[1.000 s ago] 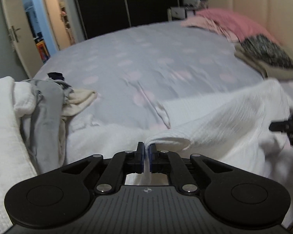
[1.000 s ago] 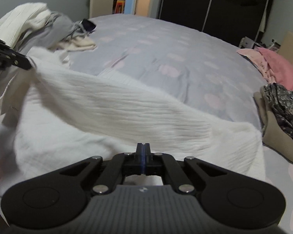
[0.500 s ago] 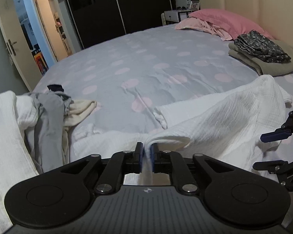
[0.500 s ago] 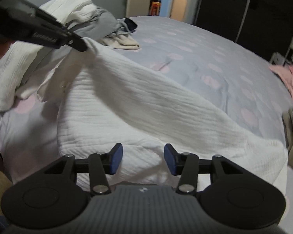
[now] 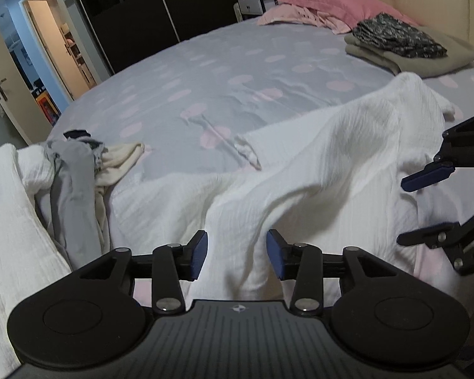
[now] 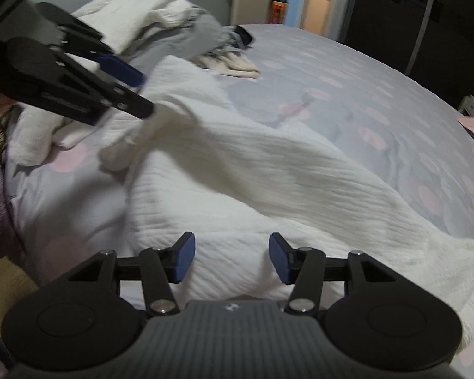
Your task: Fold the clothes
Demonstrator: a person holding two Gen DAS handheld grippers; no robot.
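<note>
The white crinkled garment (image 5: 316, 164) lies spread and rumpled across the lower middle of both views, on the near part of the dotted bedsheet (image 5: 237, 72), with a doubled ridge running from lower centre up toward the right of the left wrist frame. The left gripper (image 5: 237, 254) sits at the bottom centre of its view with jaws wide, a hanging fold of the cloth between them but not pinched. The right gripper (image 6: 231, 260) is likewise spread wide at the bottom of its frame, just above the fabric and holding nothing.

The fabric looks light, soft and limp, a gauzy weave that drapes and bunches rather than keeping a crease; it should not slip much between the pads, but it will sag and drag if lifted from one point only. Judging by that, the sound places to grip are two corners or a hem edge well apart, so the panel hangs flat.

A heap of unfolded clothes (image 5: 69, 177) sits at the left of the left wrist view, and a folded stack (image 5: 404, 47) rests upper right by the pink pillow (image 5: 325, 3)
</note>
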